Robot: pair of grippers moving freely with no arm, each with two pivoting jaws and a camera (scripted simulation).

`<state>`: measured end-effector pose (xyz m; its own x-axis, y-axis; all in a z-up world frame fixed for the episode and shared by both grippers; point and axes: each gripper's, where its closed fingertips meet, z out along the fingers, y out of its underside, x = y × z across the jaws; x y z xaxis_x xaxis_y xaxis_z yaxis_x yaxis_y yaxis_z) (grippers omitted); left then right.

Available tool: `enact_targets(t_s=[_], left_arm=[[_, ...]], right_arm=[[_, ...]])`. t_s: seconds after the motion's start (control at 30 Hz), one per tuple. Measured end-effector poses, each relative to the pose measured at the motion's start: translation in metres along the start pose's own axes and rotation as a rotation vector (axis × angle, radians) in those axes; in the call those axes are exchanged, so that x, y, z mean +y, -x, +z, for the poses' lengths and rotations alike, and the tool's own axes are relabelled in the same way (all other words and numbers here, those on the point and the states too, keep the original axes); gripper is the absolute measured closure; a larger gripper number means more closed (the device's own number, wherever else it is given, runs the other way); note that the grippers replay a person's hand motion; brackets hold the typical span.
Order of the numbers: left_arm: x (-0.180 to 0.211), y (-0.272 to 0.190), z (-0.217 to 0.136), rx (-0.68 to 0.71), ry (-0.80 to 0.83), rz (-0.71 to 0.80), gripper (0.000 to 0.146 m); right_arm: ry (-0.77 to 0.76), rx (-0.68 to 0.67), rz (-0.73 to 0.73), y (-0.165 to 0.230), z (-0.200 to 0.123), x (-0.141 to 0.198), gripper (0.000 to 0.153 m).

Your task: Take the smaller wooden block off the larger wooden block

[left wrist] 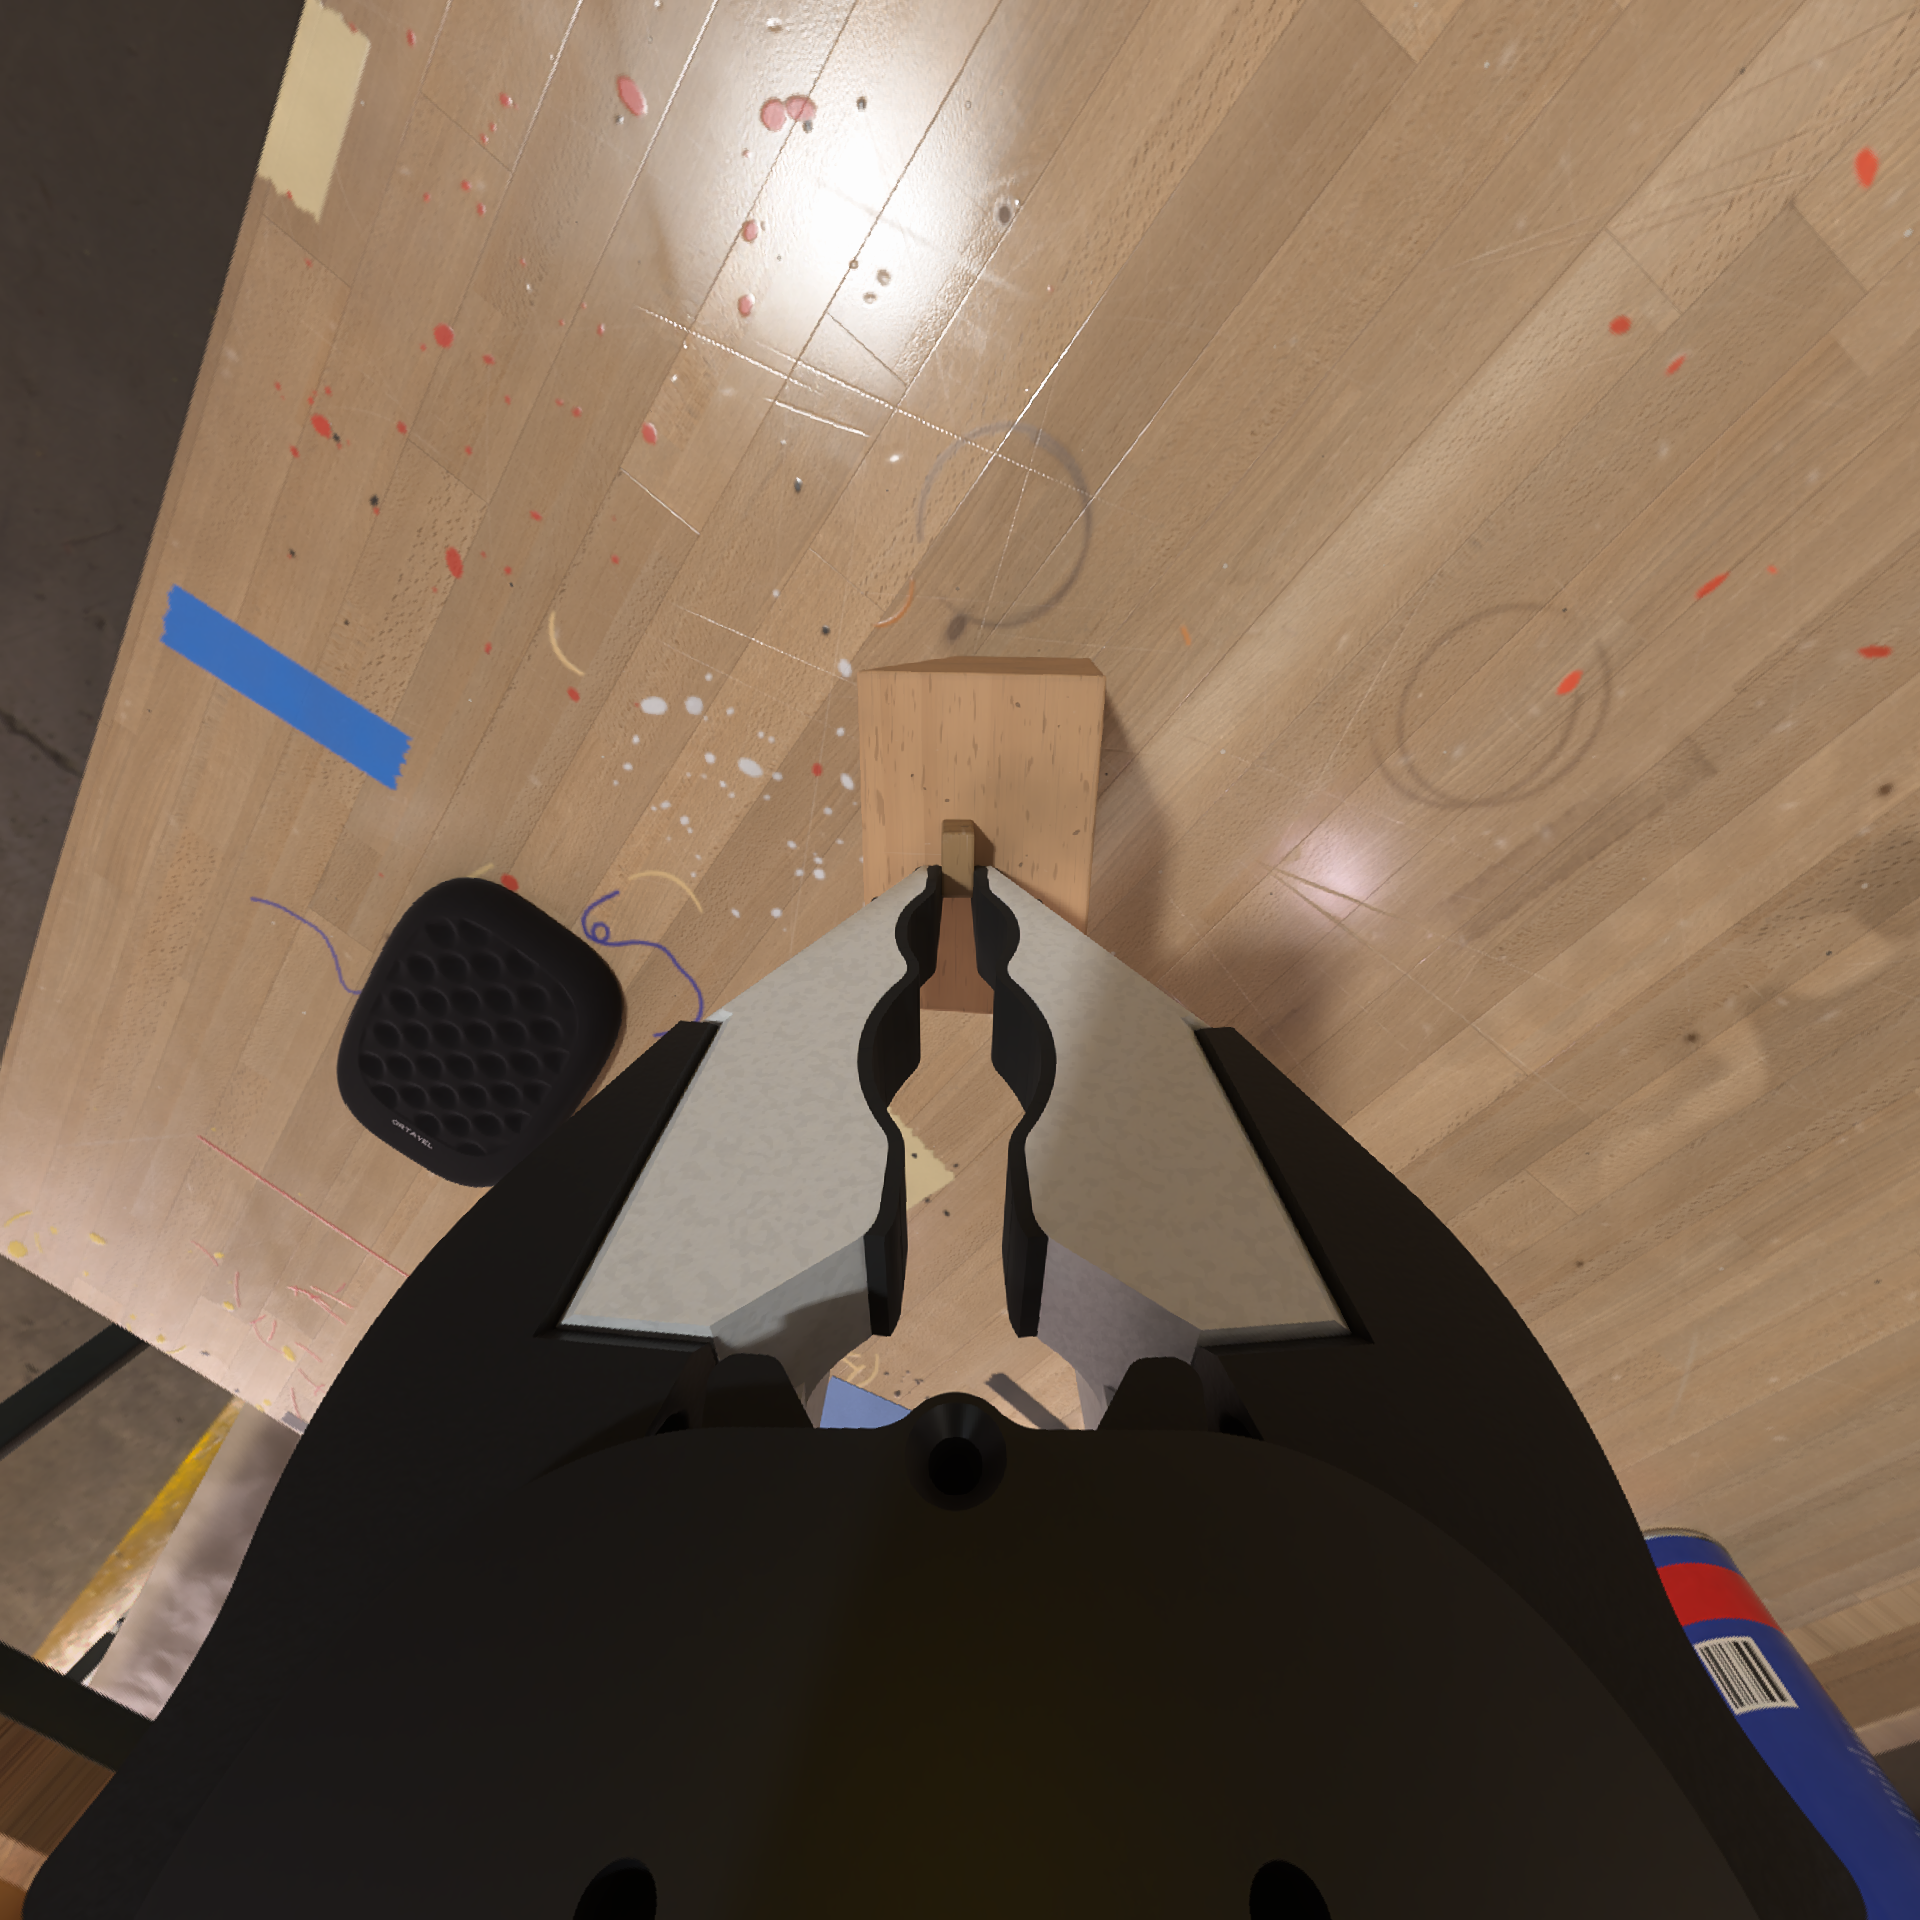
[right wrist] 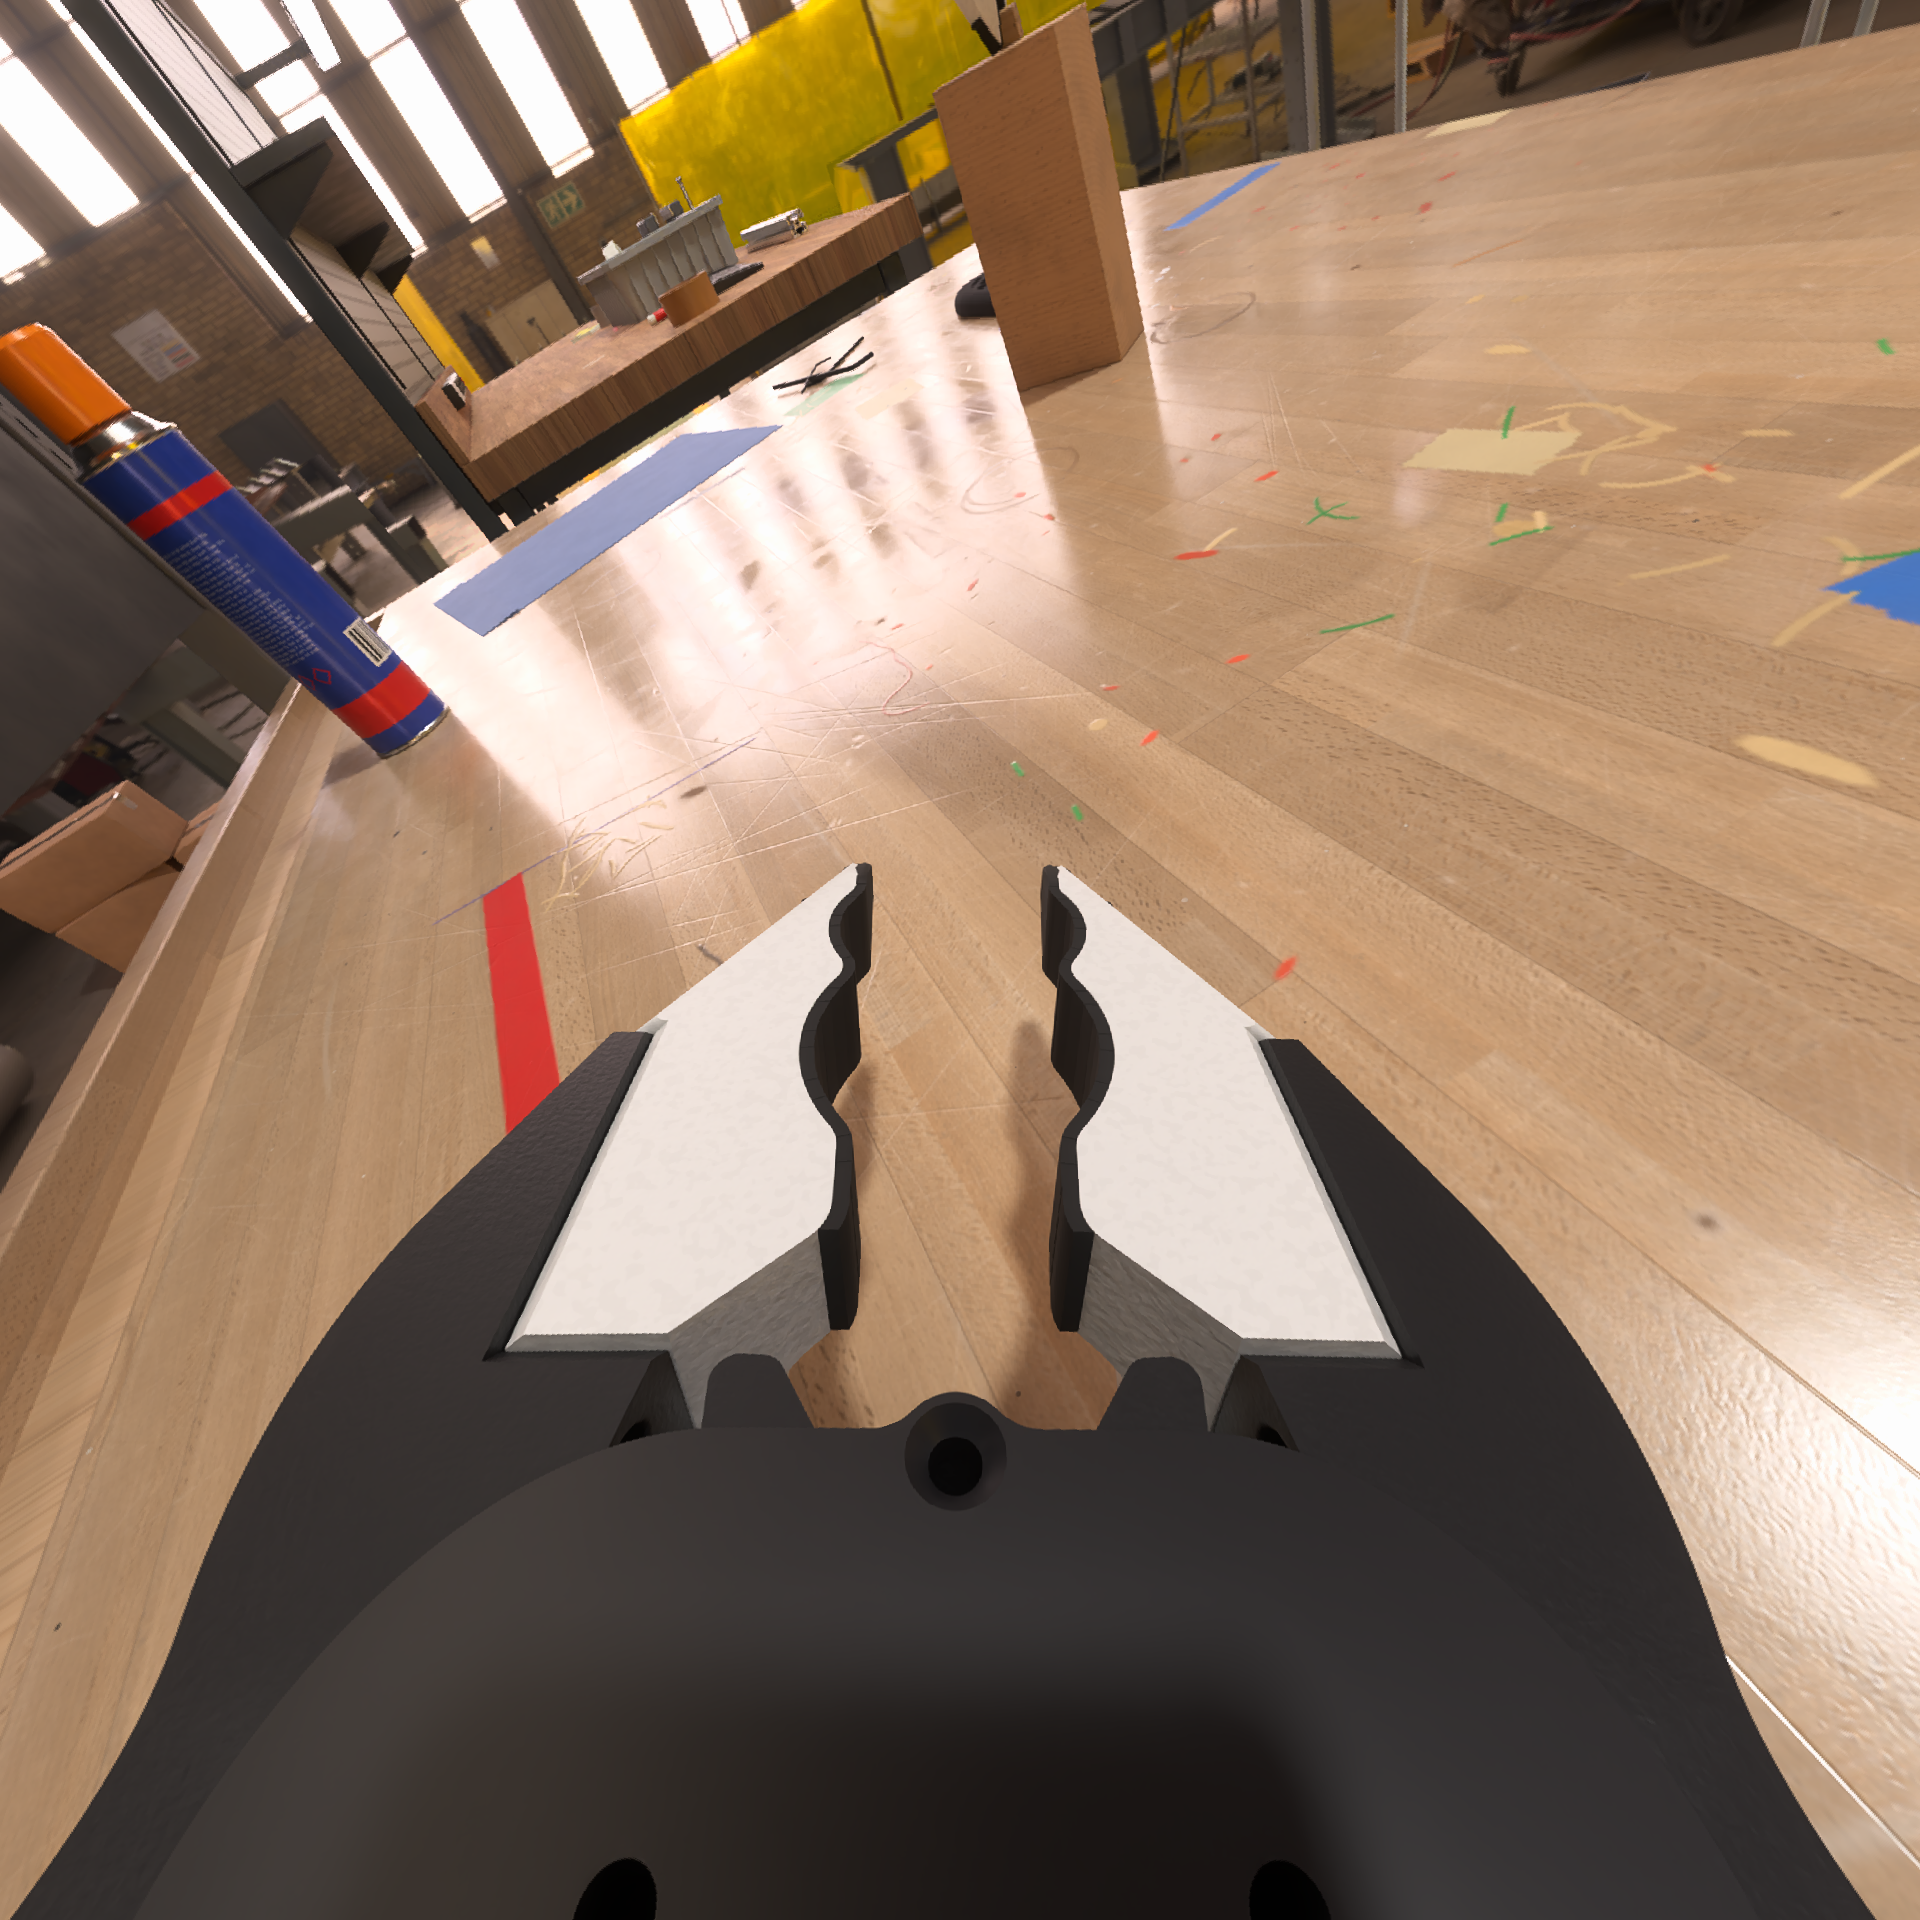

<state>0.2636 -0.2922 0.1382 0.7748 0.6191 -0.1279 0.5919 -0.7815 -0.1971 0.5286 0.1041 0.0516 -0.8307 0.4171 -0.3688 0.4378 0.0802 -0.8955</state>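
Your left tongs [left wrist: 957, 883] are pinched onto the small pale wooden block [left wrist: 957, 847] sitting atop the tall light-wood rectangular block [left wrist: 977, 748], mid-tabletop [left wrist: 1455, 312], so I'd say the grab's done. Next you want a straight lift. Only your right wrist view shows the big block's full height; right tongs [right wrist: 956, 883] gape empty near the front edge.

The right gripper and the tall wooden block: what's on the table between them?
Just bare table with paint flecks, seen in the right wrist view, between right gripper and block.
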Motion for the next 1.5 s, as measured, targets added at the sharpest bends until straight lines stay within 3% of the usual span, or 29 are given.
enact_targets(t_s=[0.77, 1.0, 1.2, 1.33, 1.5], left_arm=[[-0.001, 0.005, -0.013, -0.039, -0.015, -0.006, 0.141], [-0.006, 0.016, -0.049, -0.124, -0.086, -0.004, 0.141], [-0.021, 0.031, -0.119, -0.270, -0.241, -0.014, 0.141], [-0.036, 0.013, -0.167, -0.314, -0.362, 0.041, 0.141], [-0.051, -0.027, -0.185, -0.296, -0.453, 0.132, 0.141]], right_arm=[[0.016, -0.013, -0.019, 0.006, 0.001, 0.001, 0.120], [0.014, -0.012, -0.025, 0.008, 0.000, 0.000, 0.120], [-0.006, -0.007, -0.022, 0.007, -0.002, -0.005, 0.120], [-0.022, -0.019, 0.005, 0.006, -0.003, -0.007, 0.120], [-0.021, -0.029, 0.017, 0.008, 0.000, -0.006, 0.121]])
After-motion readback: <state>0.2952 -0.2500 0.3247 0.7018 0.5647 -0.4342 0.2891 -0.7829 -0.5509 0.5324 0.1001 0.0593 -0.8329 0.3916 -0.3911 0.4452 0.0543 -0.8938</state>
